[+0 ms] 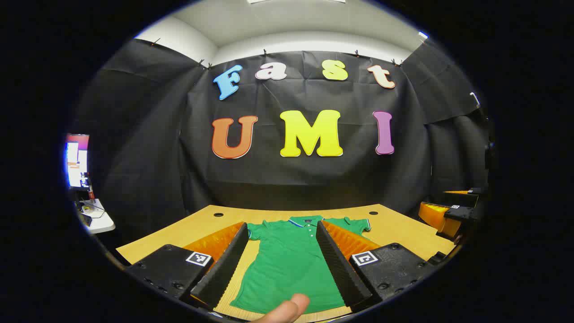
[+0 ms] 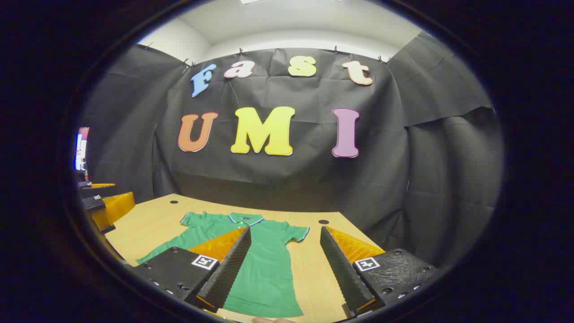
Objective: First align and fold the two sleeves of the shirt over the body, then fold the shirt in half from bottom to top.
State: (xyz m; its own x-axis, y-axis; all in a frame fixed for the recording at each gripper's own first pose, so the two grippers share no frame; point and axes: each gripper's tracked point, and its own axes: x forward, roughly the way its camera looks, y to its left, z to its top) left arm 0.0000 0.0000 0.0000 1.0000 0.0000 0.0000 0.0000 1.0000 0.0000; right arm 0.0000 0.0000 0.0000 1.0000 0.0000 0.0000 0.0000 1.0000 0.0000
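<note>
The green polo shirt [image 1: 289,262] lies flat and face up on the wooden surface [image 1: 399,231], its long axis running from the hem at the near edge to the collar [image 1: 306,220] by the black cloth wall. Both short sleeves are spread out sideways from the shoulders, so neither sleeve fold looks done and the task appears to be at its start.

In the left gripper view the left tool [image 1: 281,262] hangs above the near end of the shirt, pointing along the garment's length toward the collar, with the body of the shirt showing straight between its two fingers. Those fingers stand wide apart and hold nothing. A fingertip of the person's hand [image 1: 287,309] shows just below the hem.

In the right gripper view the right tool [image 2: 283,264] sits off the shirt's right side: the body [image 2: 269,269] lies under its left finger and in the left part of the gap, while bare wood lies under its right finger. It too is spread wide and empty, raised above the surface and aimed toward the wall. The right sleeve [image 2: 293,232] lies ahead of it, near the collar end.

Judging from this, each tool is nearest its own sleeve, and both must travel forward along the shirt's length to reach the shoulders.
</note>
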